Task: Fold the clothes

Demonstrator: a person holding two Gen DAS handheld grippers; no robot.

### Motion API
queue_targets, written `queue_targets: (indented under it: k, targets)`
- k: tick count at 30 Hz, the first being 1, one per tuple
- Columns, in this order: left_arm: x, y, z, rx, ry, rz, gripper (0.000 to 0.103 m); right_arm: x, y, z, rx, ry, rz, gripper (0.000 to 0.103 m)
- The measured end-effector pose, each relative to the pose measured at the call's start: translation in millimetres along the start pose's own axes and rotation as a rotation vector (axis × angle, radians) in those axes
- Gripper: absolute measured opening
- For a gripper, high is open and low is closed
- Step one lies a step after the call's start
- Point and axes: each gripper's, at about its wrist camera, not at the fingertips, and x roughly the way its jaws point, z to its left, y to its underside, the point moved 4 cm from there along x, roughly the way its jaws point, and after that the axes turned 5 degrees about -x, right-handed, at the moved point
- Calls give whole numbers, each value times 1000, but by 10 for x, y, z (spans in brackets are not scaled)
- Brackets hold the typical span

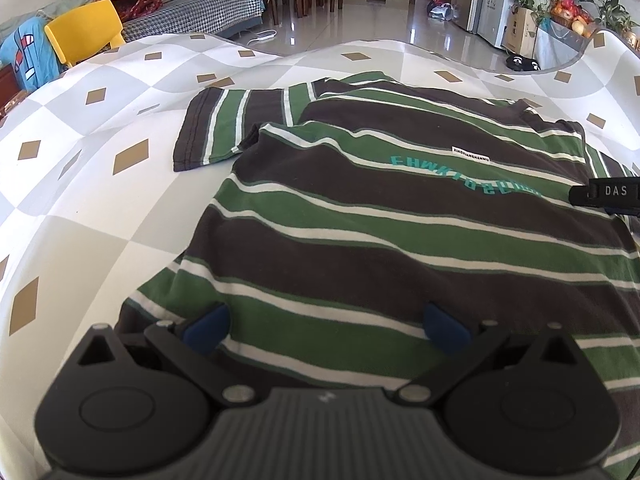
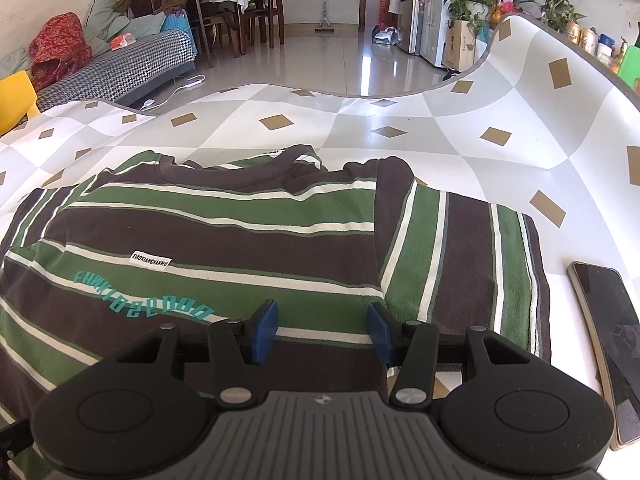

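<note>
A T-shirt (image 1: pixel 360 240) with green, brown and white stripes lies flat on the table, teal lettering facing up. Its collar (image 2: pixel 240 172) points away from me. One short sleeve (image 1: pixel 212 132) spreads out to the left, the other sleeve (image 2: pixel 460 256) to the right. My left gripper (image 1: pixel 326 328) hovers over the shirt's lower left part, blue pads (image 1: pixel 208 328) wide apart and nothing between them. My right gripper (image 2: pixel 322 332) is open just above the chest area near the right armpit seam; the cloth under it lies flat and unpinched. Its black tip (image 1: pixel 608 196) shows at the left wrist view's right edge.
The table wears a white and grey diamond-pattern cloth (image 2: pixel 360 128). A phone (image 2: pixel 608 344) lies right of the shirt near the right sleeve. A yellow chair (image 1: pixel 84 28) stands past the table's far left edge. Beyond are a sofa, dining chairs and a shiny floor.
</note>
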Motion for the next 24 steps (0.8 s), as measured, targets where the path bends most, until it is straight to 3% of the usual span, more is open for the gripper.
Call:
queue_targets:
  k: [12, 18, 24]
  targets:
    - [-228, 189, 141, 24, 6, 37, 103, -516, 216, 318, -41, -106, -21, 48]
    - [-347, 338, 202, 41, 18, 47, 103, -398, 378, 451, -100, -94, 54, 48]
    - [-480, 506, 214, 47, 22, 60, 103, -334, 383, 437, -89, -68, 38, 50]
